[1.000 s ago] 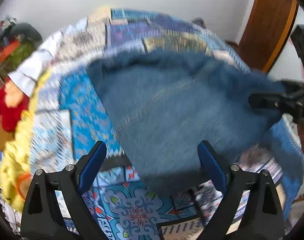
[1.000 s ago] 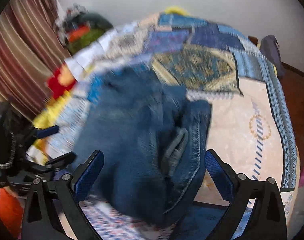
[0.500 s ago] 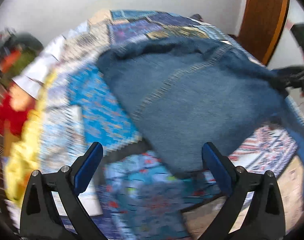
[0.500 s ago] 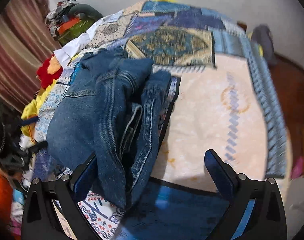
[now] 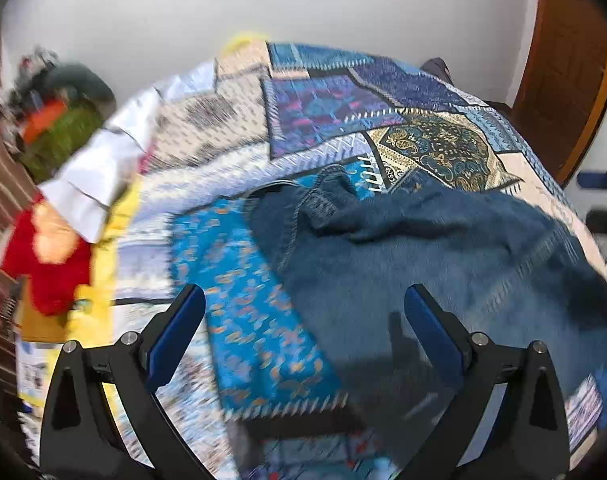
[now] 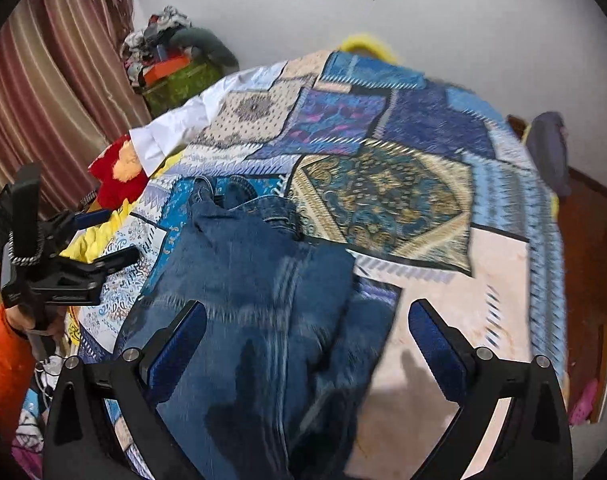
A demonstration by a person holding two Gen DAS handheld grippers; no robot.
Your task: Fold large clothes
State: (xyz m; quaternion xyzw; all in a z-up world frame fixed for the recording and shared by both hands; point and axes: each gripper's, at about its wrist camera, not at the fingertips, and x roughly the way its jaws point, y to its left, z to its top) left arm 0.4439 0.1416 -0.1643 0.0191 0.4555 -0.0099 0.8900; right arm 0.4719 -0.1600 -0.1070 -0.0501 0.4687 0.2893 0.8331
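A pair of blue denim jeans [image 5: 435, 264] lies rumpled on the patchwork bedspread [image 5: 327, 108], its waistband toward the far side. My left gripper [image 5: 303, 312] is open and empty above the jeans' left edge. In the right wrist view the jeans [image 6: 255, 288] stretch from the near edge toward the middle of the bed. My right gripper [image 6: 307, 328] is open and empty above their near part. The left gripper [image 6: 103, 236] also shows there at the left, held off the bed's edge.
A white cloth [image 6: 171, 128] and a red and yellow item [image 6: 115, 172] lie at the bed's left side. A pile of clothes [image 6: 171, 56] stands by the striped curtain [image 6: 43, 92]. A wooden door [image 5: 563, 60] is at the right.
Both grippers have pulled back and risen away from the jeans. The jeans have settled flatter on the bedspread. Both views are blurred by motion.
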